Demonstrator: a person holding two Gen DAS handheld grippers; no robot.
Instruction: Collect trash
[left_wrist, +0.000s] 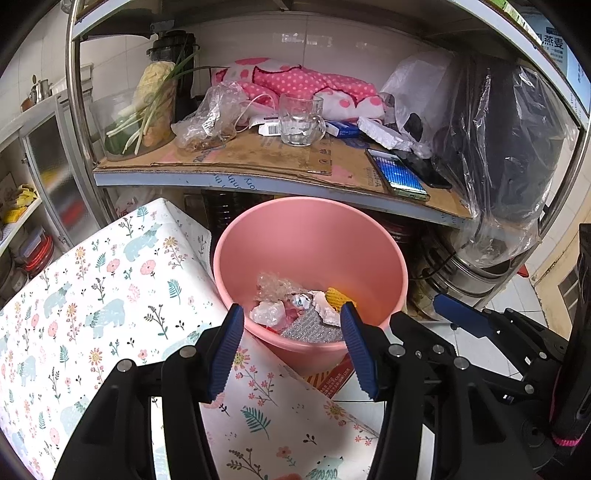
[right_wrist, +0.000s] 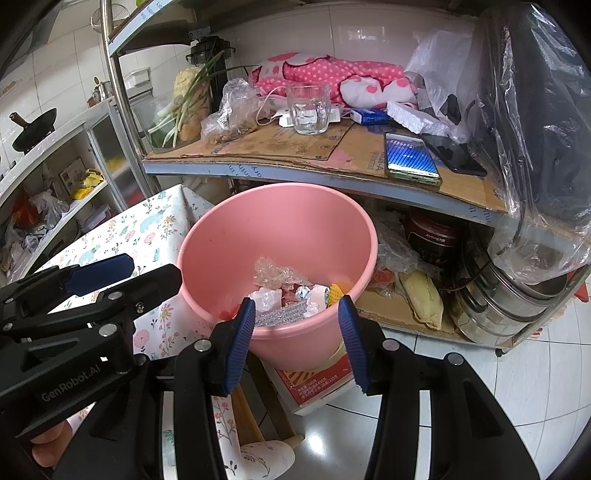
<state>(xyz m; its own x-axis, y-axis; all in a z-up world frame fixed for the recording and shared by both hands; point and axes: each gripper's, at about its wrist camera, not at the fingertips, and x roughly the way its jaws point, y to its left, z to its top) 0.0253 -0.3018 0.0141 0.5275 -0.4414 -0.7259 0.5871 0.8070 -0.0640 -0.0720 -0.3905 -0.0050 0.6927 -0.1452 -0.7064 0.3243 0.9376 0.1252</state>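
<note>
At my far left lies the table with the floral cloth, its near right corner running under my left gripper. My left fingers stand partly open with nothing between them; they hang above the near rim of the pink bucket, touching nothing. The bucket stands on the floor against the table's right edge, below the front edge of the shelf. The trash sits at the bucket's bottom: crumpled clear plastic, white scraps, a yellow piece and a strip of bubble wrap.

My right gripper hangs just to the right of the left one, over the same near rim, its fingers also half apart and empty. Under the bucket's near side lies a red-printed box on the tiled floor.

On the shelf's cardboard cover stand a glass mug towards the middle and a lit phone at the front edge, further right.
</note>
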